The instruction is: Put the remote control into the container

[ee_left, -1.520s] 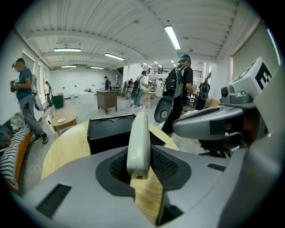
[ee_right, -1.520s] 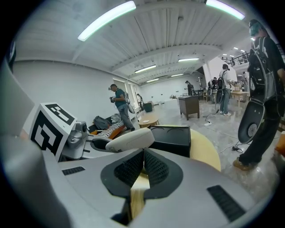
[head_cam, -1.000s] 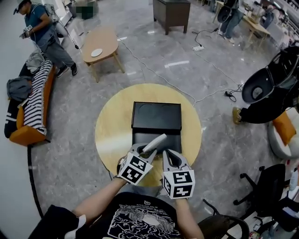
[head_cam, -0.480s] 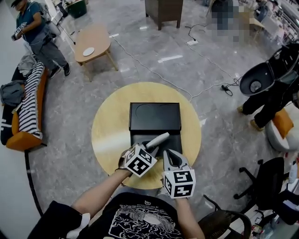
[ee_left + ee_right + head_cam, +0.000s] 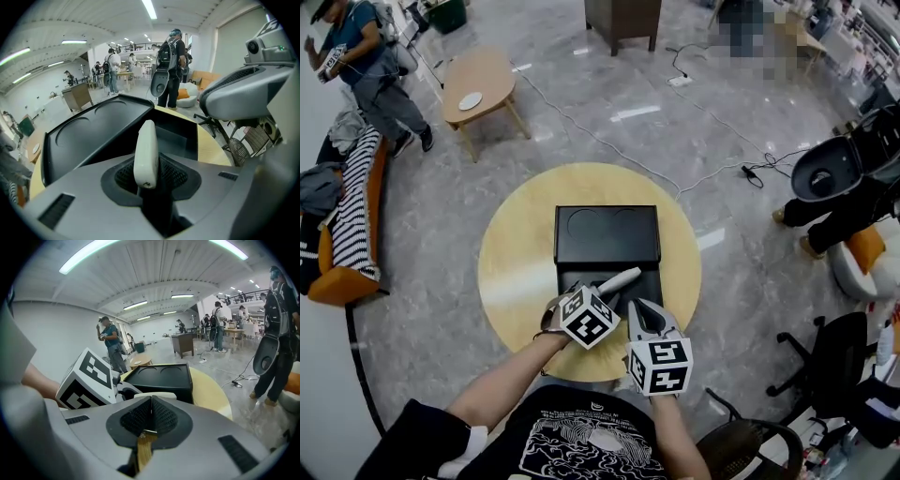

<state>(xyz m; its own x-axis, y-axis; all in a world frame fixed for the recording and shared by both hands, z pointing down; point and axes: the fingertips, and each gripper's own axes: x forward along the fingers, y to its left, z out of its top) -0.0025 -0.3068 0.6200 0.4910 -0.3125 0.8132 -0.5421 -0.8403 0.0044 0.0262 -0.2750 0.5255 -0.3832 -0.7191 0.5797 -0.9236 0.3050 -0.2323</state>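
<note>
while left claw [image 5: 148, 165] clamps remote control [image 5: 146, 143] at container [image 5: 581, 236] | right claw [image 5: 150, 420] pressed together

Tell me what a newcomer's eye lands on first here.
The white remote control, sticking out of the left gripper's jaws over the open black container. That container sits on a round wooden table; the right gripper hangs beside, jaws shut on nothing.

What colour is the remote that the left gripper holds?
Off-white slim remote control; left gripper view shows it best.
</note>
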